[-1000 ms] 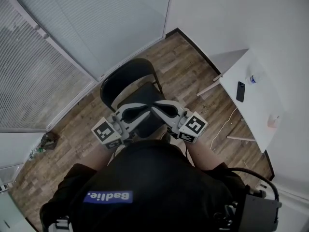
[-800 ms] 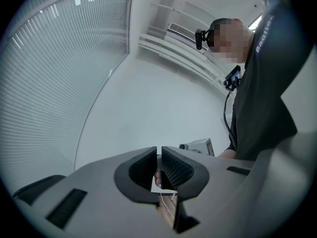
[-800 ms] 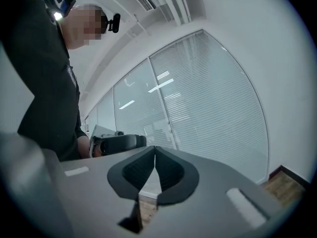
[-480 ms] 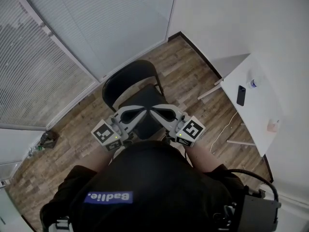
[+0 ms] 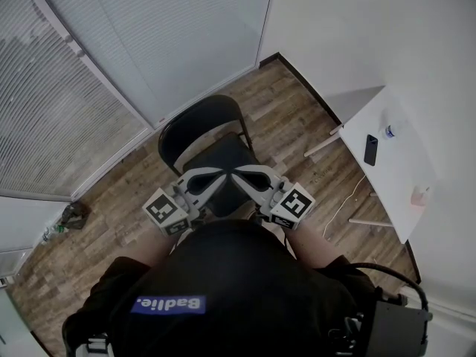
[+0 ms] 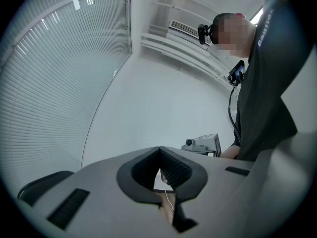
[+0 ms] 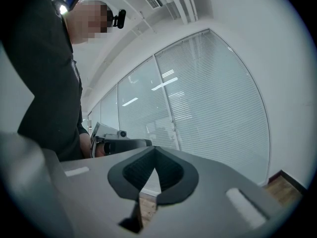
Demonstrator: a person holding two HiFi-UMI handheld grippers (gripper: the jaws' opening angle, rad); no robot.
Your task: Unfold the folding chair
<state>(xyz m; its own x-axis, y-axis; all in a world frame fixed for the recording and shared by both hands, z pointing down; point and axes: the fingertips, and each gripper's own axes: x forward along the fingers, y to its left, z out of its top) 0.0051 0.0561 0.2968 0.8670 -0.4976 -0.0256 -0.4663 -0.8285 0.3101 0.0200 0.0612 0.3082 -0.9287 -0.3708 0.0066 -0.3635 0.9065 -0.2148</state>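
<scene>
Just beyond and below the left tool (image 5: 217, 174) and right tool (image 5: 239, 173), the folding chair (image 5: 201, 121) stands with its seat down, seemingly fully unfolded. Both tools are closed on nothing, so little appears left to do.

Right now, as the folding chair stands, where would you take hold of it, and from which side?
Probably the top edge of the backrest, from above. The folding chair looks already open; that panel stands upright and thin with its rim free, so the left gripper, now shut and empty, could set one of its fingers in front and one behind.
</scene>
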